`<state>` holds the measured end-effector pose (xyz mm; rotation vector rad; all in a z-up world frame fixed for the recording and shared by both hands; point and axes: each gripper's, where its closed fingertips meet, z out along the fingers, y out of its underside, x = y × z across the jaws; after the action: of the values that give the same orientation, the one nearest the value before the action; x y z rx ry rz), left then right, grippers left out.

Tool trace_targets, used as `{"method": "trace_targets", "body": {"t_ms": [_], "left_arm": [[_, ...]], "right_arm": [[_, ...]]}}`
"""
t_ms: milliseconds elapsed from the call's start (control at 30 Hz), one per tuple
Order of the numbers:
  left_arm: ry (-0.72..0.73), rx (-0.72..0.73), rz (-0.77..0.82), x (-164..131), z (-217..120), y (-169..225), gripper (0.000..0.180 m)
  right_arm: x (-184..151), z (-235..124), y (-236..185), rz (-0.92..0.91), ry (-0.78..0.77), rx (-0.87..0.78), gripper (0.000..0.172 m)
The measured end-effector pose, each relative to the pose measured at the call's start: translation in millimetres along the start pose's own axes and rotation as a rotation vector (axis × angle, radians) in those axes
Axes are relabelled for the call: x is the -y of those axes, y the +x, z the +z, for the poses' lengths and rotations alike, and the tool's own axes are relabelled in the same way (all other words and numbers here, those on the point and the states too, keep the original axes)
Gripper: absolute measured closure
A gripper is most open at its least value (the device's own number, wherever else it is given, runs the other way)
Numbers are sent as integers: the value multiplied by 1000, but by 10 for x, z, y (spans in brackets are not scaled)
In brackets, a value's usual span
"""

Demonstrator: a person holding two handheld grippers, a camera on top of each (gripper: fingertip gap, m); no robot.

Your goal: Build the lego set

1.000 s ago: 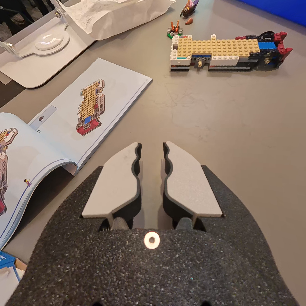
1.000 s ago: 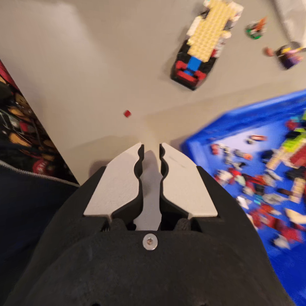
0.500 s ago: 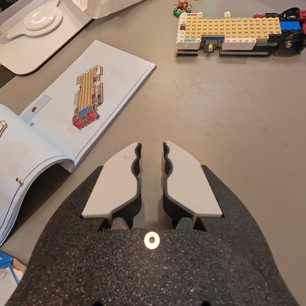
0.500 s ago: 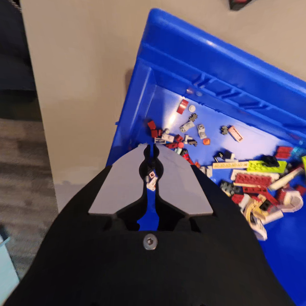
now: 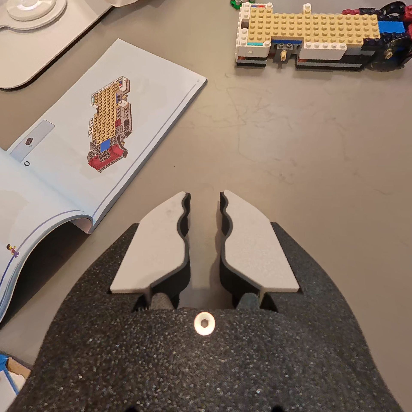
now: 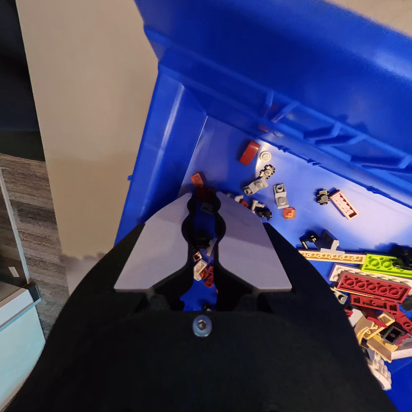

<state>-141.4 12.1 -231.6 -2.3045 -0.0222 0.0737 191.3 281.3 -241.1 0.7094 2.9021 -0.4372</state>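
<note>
My left gripper [image 5: 205, 194] is open and empty, low over the bare grey table [image 5: 289, 156]. An open instruction booklet [image 5: 111, 133] lies to its left. A long brick model [image 5: 312, 29] with a tan studded top lies ahead at the far right. My right gripper [image 6: 204, 196] is down inside a blue bin [image 6: 267, 55], near its left corner. Its fingers [image 6: 162, 234] stand apart with the blue floor showing between them. A small dark red piece [image 6: 206, 192] and a translucent orange-red tile [image 6: 198, 179] lie right at the tips; nothing is clamped.
Loose pieces lie in the bin: a red curved brick [image 6: 249, 152], grey bits [image 6: 280, 196], and a pile of dark red, tan and lime bricks [image 6: 374, 287] at right. A white stand base [image 5: 33, 44] is at the table's far left. The table edge [image 6: 51, 178] is left of the bin. My right fingertips sit around 45 cm from my left ones. About 20 cm separates my left fingertips from the long brick model [image 5: 312, 29].
My left gripper has crept forward toward the model, still open. My right gripper swung from over the table into the bin, closed its fingers on the way, and now has them apart again, lower.
</note>
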Motion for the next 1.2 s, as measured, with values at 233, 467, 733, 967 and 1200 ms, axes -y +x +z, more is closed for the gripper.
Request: {"method": "trace_targets", "body": {"t_ms": [233, 467, 733, 967, 1200], "left_arm": [[-5, 8, 12, -6, 5, 6, 154], [-11, 12, 13, -10, 11, 3, 155], [-27, 10, 20, -26, 26, 12, 155], [-20, 14, 25, -20, 18, 12, 155], [-28, 12, 28, -28, 24, 14, 155]], "right_arm": [[-49, -30, 82, -11, -5, -48, 157], [-34, -52, 152, 11, 7, -92, 157], [-14, -19, 164, 43, -4, -156, 155], [-48, -104, 270, 39, 20, -239, 158], [152, -93, 70, -42, 120, -178, 160]]}}
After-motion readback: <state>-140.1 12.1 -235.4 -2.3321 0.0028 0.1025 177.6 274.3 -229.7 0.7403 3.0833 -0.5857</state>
